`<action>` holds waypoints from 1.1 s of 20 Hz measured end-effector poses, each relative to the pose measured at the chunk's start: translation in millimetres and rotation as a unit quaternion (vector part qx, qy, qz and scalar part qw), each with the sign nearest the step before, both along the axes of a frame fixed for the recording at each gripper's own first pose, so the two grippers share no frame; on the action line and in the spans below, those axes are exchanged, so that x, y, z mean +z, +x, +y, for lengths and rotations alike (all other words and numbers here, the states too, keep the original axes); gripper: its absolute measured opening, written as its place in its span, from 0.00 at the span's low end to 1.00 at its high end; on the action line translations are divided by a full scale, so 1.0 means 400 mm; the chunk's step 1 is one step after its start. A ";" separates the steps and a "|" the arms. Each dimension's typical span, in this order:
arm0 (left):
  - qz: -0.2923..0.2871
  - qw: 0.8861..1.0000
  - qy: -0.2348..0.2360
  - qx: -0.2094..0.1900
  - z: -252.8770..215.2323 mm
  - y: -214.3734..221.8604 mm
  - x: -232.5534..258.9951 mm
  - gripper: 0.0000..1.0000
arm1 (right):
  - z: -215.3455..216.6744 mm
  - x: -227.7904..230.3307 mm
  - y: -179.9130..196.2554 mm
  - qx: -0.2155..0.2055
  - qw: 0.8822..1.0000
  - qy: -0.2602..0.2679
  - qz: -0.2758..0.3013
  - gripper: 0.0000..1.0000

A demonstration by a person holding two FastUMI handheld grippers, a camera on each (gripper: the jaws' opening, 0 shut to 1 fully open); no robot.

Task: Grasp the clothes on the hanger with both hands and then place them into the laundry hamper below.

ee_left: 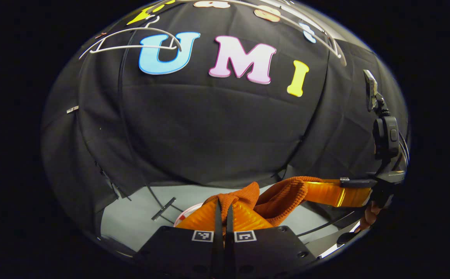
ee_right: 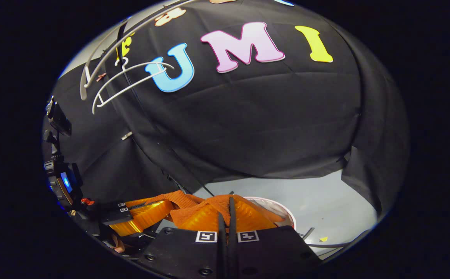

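Holding: both grippers, left gripper (ee_left: 224,211) and right gripper (ee_right: 227,211), are pinching the orange garment (ee_left: 275,195) between closed fingers.
Hamper: its rim (ee_right: 283,211) is lying just below, nearer the right gripper.

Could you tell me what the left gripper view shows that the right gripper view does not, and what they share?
Left gripper view alone: the right gripper seen from the side at far right, shut on the orange cloth, with fingers of a hand beneath it.

Right gripper view alone: the left gripper at lower left, with a blue light glowing on its body.

Both: the orange cloth pinched in each view's own fingers, the bare white hanger up on the rail, and a pale hamper rim below.
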State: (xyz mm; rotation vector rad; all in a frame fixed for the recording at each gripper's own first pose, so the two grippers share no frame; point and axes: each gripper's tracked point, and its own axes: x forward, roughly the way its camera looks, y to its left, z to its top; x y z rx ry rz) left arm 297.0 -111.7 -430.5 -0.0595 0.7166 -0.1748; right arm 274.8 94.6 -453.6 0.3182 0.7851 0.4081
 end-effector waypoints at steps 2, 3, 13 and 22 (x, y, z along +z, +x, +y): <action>0.023 1.000 0.019 0.009 0.006 -0.009 -0.072 0.05 | -0.018 -0.076 -0.010 -0.011 1.000 -0.013 0.022 0.05; 0.037 0.999 0.029 0.015 0.008 -0.018 -0.099 0.05 | -0.029 -0.121 -0.013 -0.015 0.999 -0.030 0.034 0.05; 0.067 0.995 0.053 0.060 0.070 -0.096 -0.115 0.96 | -0.045 -0.201 -0.065 0.033 0.991 -0.127 0.036 0.99; 0.005 0.997 0.010 0.072 0.065 -0.158 0.044 0.95 | -0.047 -0.032 -0.103 -0.012 0.994 -0.110 -0.012 0.99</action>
